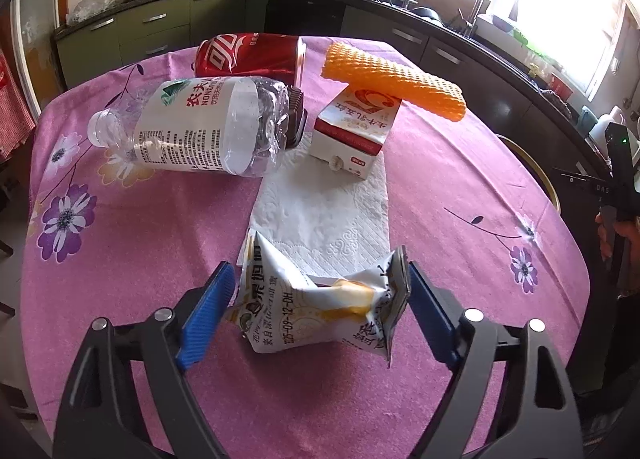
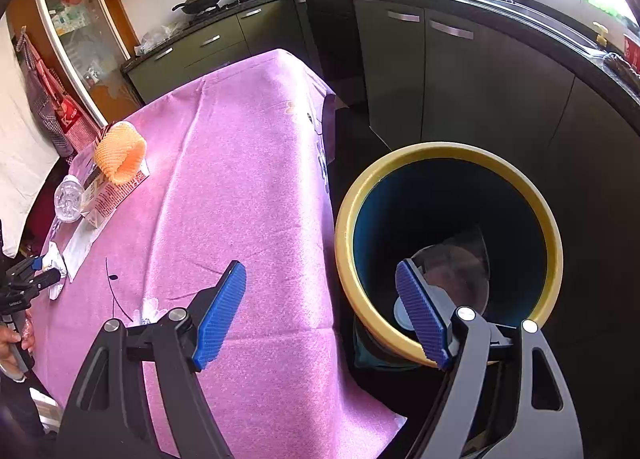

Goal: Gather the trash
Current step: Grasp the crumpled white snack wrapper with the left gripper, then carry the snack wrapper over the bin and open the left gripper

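Pink floral tabletop (image 1: 140,299) trash is being collected: a snack wrapper (image 1: 320,299), lower centre, is straddled by the spread left hand-held gripper (image 1: 318,309), so closing is needed next, while the right hand-held gripper (image 2: 320,315) is held spread and empty.

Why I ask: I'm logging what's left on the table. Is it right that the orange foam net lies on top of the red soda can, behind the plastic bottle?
Not quite. The orange foam net lies on top of the small milk carton, not the red soda can. The can does lie behind the plastic bottle. The left wrist view shows this.
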Demonstrator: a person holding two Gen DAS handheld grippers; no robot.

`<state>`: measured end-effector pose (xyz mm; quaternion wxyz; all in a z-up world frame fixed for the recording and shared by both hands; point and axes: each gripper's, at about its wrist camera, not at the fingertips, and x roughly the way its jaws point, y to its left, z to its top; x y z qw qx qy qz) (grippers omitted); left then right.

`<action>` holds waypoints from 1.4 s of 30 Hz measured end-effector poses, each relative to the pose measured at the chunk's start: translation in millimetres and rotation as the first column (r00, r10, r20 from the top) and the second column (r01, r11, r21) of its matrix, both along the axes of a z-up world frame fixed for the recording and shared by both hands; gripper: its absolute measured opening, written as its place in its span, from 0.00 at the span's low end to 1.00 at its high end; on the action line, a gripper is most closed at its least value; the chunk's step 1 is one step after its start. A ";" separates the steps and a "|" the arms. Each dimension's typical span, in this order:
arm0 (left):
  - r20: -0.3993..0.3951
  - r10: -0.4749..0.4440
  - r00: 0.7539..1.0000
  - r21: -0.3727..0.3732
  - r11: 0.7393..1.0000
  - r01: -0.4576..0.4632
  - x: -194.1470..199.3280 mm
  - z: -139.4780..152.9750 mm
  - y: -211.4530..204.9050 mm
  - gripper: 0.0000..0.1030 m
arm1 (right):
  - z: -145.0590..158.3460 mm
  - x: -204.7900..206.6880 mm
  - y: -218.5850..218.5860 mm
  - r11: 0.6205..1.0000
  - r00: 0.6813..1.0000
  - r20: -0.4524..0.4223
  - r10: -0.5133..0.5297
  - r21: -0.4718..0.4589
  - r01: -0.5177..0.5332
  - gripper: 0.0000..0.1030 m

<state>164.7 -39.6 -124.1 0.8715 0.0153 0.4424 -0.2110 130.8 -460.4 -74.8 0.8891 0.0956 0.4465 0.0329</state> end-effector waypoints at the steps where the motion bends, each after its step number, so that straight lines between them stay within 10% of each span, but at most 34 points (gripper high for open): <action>1: -0.002 0.000 1.000 -0.004 1.000 0.000 -0.2 0.7 0.8 0.76 | 0.6 -0.4 0.4 1.000 1.000 0.001 0.002 0.001 -0.002 0.74; 20: 0.093 -0.165 0.982 -0.033 0.985 0.169 -25.5 64.1 -58.9 0.67 | 9.7 -16.0 -19.8 0.999 0.999 0.032 -0.030 0.035 0.028 0.74; 36: 0.098 -0.648 0.755 -0.039 0.756 0.654 11.9 90.6 -330.0 0.67 | 29.8 -105.5 -120.9 0.947 0.939 0.119 -0.322 0.054 0.317 0.74; 42: 0.028 -0.684 0.729 -0.042 0.728 0.685 43.1 56.9 -423.7 0.67 | 24.8 -134.3 -148.5 0.917 0.910 0.113 -0.398 0.081 0.391 0.75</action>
